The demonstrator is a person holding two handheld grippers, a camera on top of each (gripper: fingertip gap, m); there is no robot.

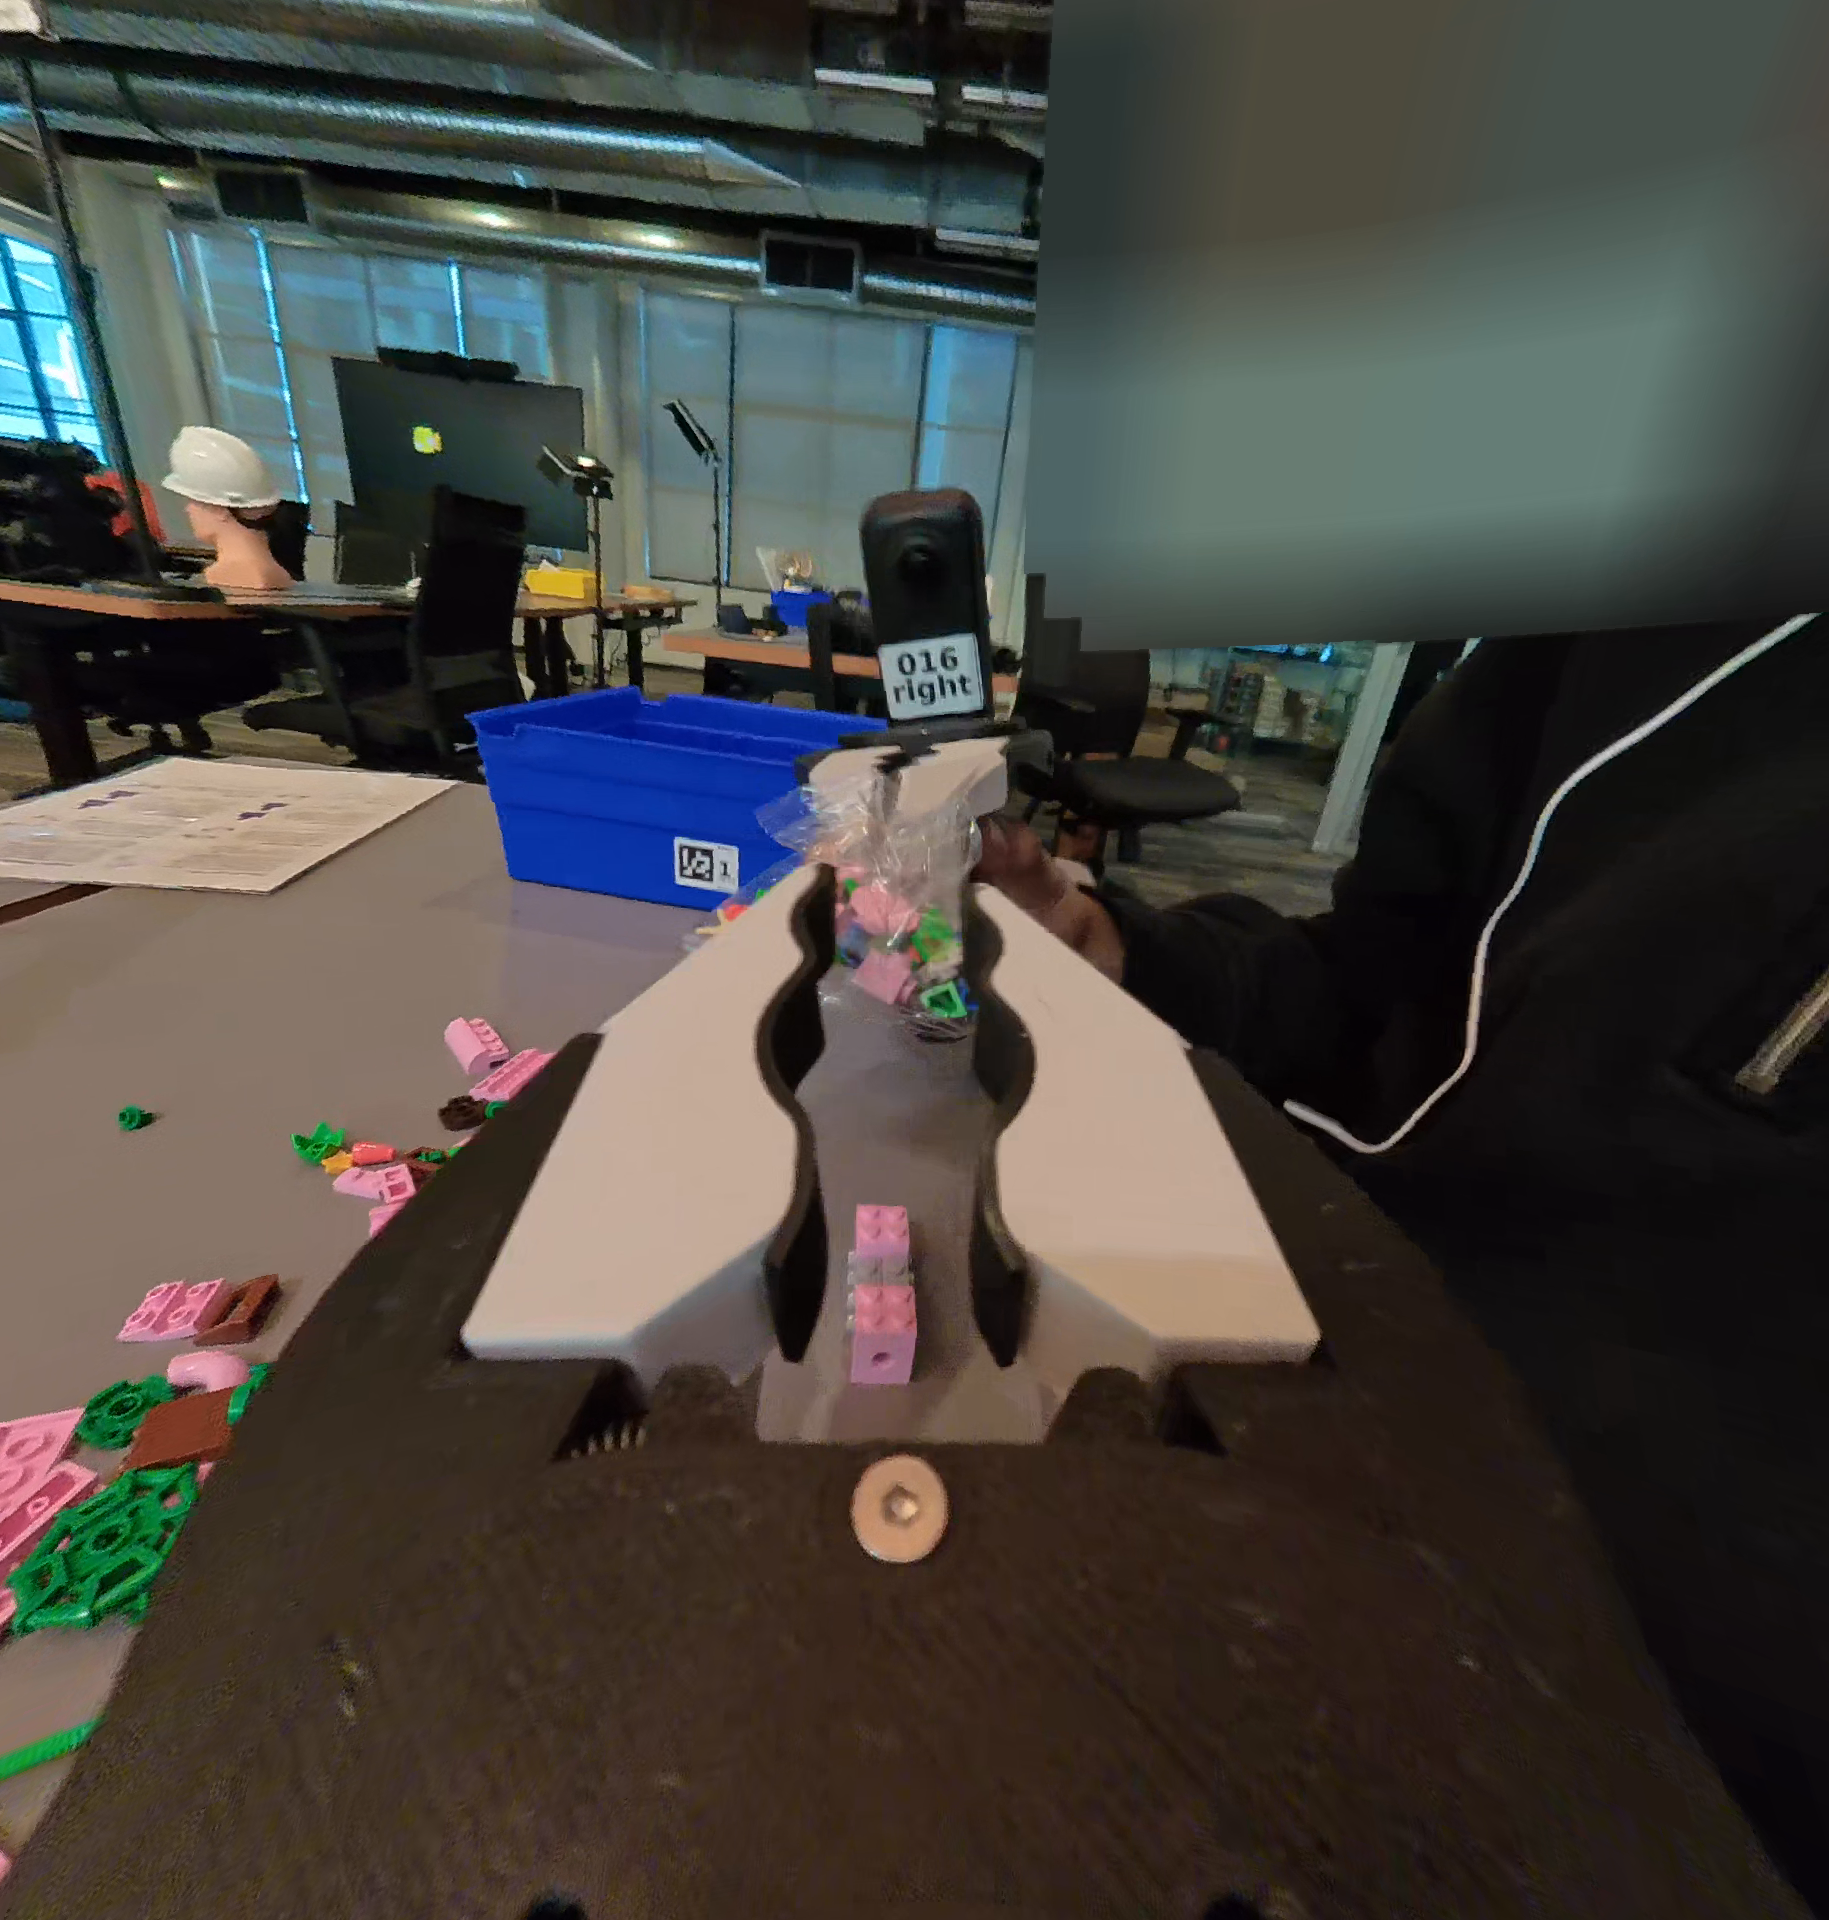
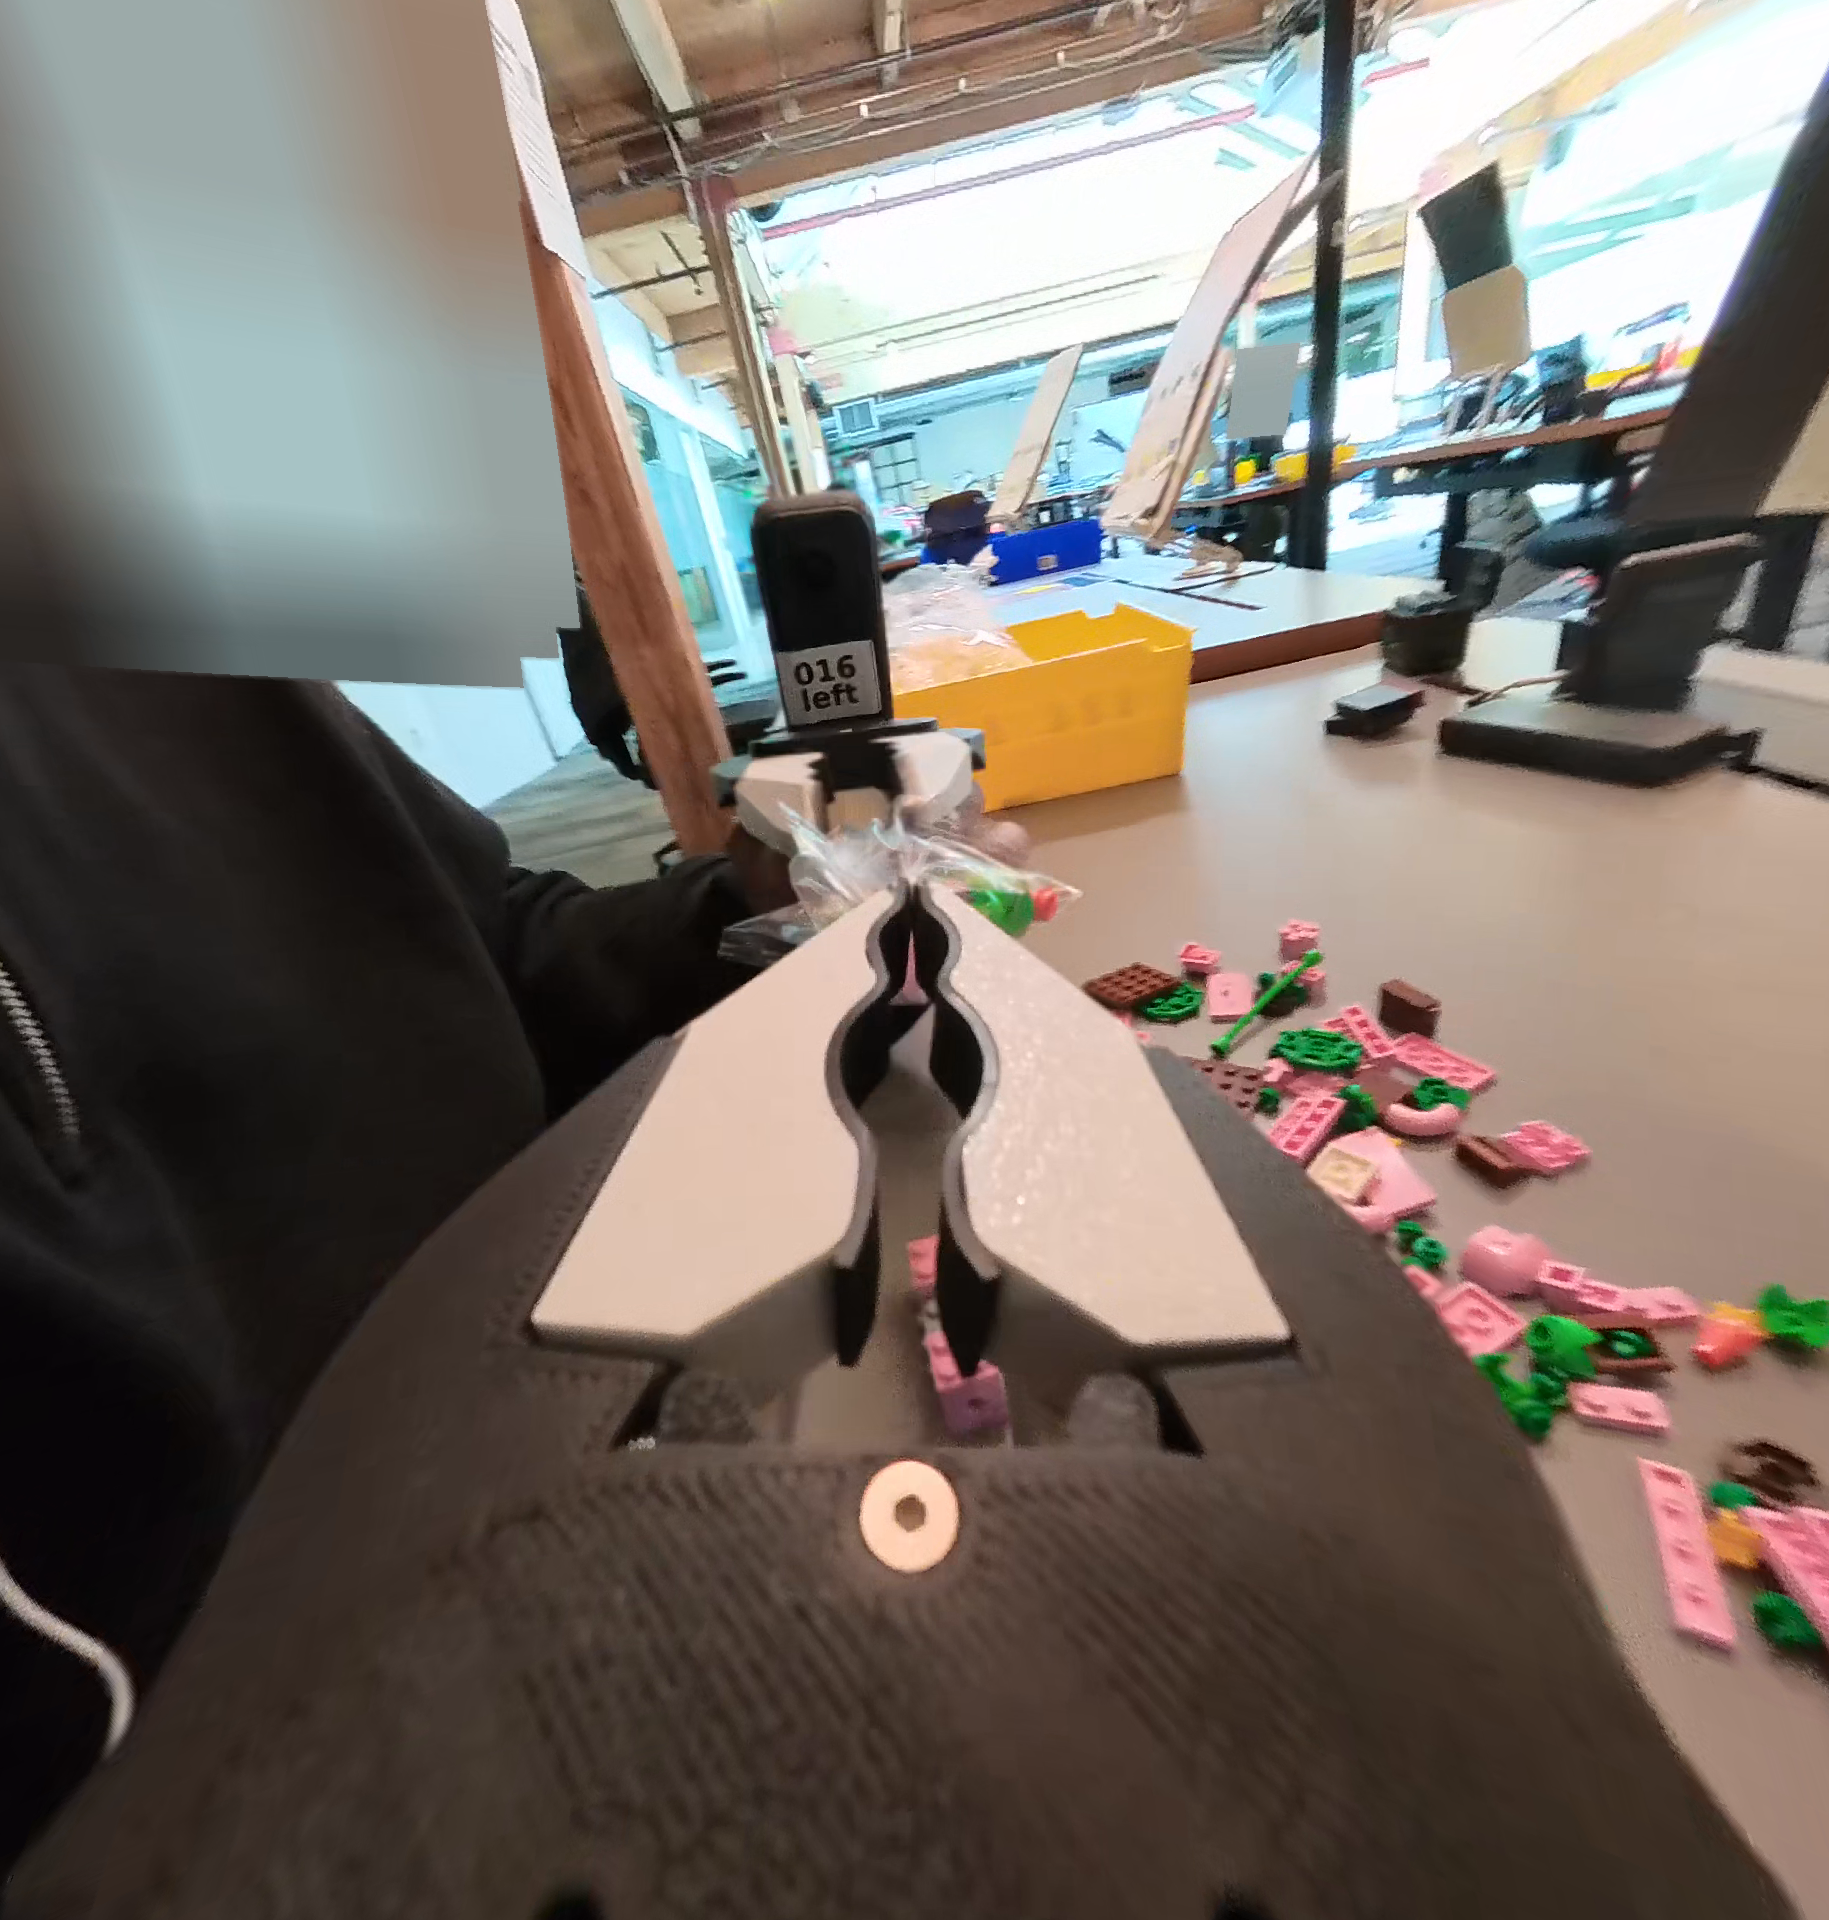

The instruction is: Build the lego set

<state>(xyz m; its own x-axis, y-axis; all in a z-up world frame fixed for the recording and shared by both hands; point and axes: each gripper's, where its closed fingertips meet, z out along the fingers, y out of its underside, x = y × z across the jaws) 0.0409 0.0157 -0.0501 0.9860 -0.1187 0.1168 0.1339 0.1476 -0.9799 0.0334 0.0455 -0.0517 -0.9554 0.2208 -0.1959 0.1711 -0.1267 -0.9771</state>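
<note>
A clear plastic bag [image 1: 894,935] of pink, green and blue lego pieces hangs between the two grippers above the grey table [image 1: 266,1039]. My right gripper [image 2: 915,896] is shut on the bag [image 2: 848,868]; in the left wrist view the right gripper [image 1: 894,774] pinches the bag's top. My left gripper [image 1: 897,894] is open, its fingertips on either side of the bag's lower part. In the right wrist view the left gripper [image 2: 853,800] stands open behind the bag. A small pink brick stack [image 1: 882,1294] shows low between my left fingers' roots, and another pink brick stack [image 2: 967,1382] shows between my right fingers' roots.
Loose pink, green and brown pieces [image 1: 79,1496] lie scattered on the table and also show in the right wrist view [image 2: 1409,1122]. A blue bin [image 1: 619,790] and a printed sheet [image 1: 193,821] lie behind. A yellow bin [image 2: 1076,707] and a monitor base [image 2: 1596,738] stand farther off. A person's dark sleeve [image 1: 1253,977] is close.
</note>
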